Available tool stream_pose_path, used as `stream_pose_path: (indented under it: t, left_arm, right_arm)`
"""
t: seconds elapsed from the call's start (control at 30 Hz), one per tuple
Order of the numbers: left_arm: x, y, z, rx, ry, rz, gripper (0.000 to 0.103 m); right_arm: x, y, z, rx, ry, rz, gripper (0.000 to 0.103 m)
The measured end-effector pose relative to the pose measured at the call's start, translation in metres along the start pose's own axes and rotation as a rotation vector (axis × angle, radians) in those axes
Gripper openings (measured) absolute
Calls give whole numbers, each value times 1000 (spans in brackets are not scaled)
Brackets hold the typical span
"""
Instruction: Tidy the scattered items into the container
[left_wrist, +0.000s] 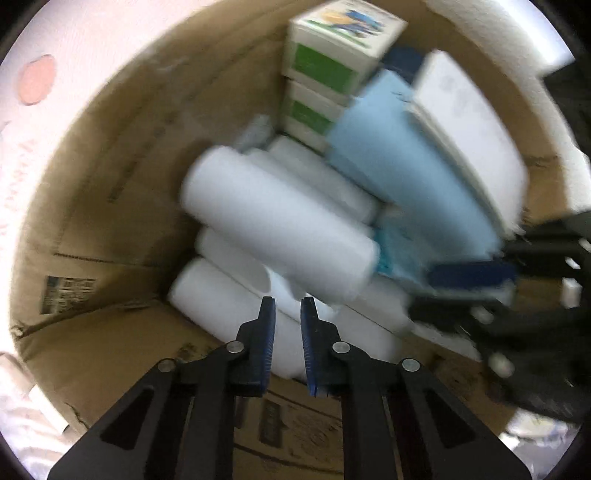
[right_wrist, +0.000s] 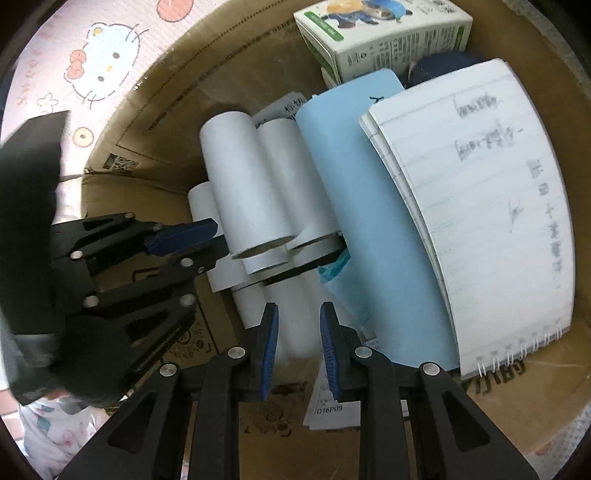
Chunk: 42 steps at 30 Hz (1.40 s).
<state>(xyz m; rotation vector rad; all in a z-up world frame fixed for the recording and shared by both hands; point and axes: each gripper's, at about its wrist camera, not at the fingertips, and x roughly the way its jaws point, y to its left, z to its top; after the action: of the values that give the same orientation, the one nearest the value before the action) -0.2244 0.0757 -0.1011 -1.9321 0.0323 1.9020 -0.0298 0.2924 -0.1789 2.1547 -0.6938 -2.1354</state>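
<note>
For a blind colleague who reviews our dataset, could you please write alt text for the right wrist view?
A cardboard box holds white paper rolls, a light blue book, an open spiral notebook and a green-and-white carton. The right gripper hovers open and empty above the rolls; the left gripper reaches in from the left.

Brown cardboard box (right_wrist: 155, 122); white rolls (right_wrist: 247, 188); pale blue folder (right_wrist: 369, 229); white lined notebook (right_wrist: 480, 206) with dark handwriting; green-and-white carton (right_wrist: 388, 40); pink cartoon-cat mat (right_wrist: 103, 62); black grippers, blue pads (right_wrist: 269, 350).
</note>
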Motion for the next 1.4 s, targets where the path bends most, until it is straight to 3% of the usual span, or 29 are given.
stream_pose_path:
  t: [0.07, 0.1, 0.17, 0.23, 0.3, 0.4, 0.53, 0.8, 0.9, 1.0, 1.03, 1.07, 1.1, 1.33, 1.4]
  left_arm:
    - [1, -4, -2, 31, 49, -64, 20]
    - [3, -7, -2, 50, 59, -52, 24]
    - [8, -12, 0, 93, 65, 62, 47]
    - [12, -12, 5, 94, 99, 114, 47]
    - [9, -6, 10, 58, 103, 92, 48]
    - [11, 0, 19, 49, 118, 161, 51]
    - [7, 12, 20, 10, 110, 180, 53]
    - [-15, 32, 9, -32, 92, 133, 52]
    - [-37, 39, -3, -48, 31, 82, 52]
    - [-62, 46, -15, -52, -66, 96, 48]
    - [-68, 50, -17, -61, -87, 93, 39]
    - [-75, 54, -20, -69, -108, 83, 19]
    - [-80, 60, -22, -73, -124, 70, 11]
    - [-96, 98, -36, -121, -210, 42, 9]
    - [-94, 95, -53, -131, -229, 52, 9]
  right_arm:
    - [-3, -1, 1, 3, -10, -15, 20]
    - [-7, -1, 2, 7, -19, -13, 20]
    - [-15, -2, 4, 11, -36, -2, 20]
    - [-24, -2, 5, 11, -58, 8, 20]
    - [-32, -1, 4, 11, -72, 15, 21]
    - [-41, -2, 1, 9, -82, 22, 21]
    - [-44, -9, -4, 20, -75, -9, 21]
    - [-30, -20, -9, 41, -24, -39, 21]
    - [-25, -16, -9, 37, -6, -24, 21]
    - [-20, -13, -6, 43, 10, -17, 21]
    - [-18, -12, -5, 47, 14, -15, 21]
    - [-16, -11, -4, 49, 18, -12, 21]
    - [-13, -9, -4, 54, 26, -7, 21]
    - [13, 12, -3, 47, 72, 54, 20]
    - [22, 22, -3, 26, 95, 49, 20]
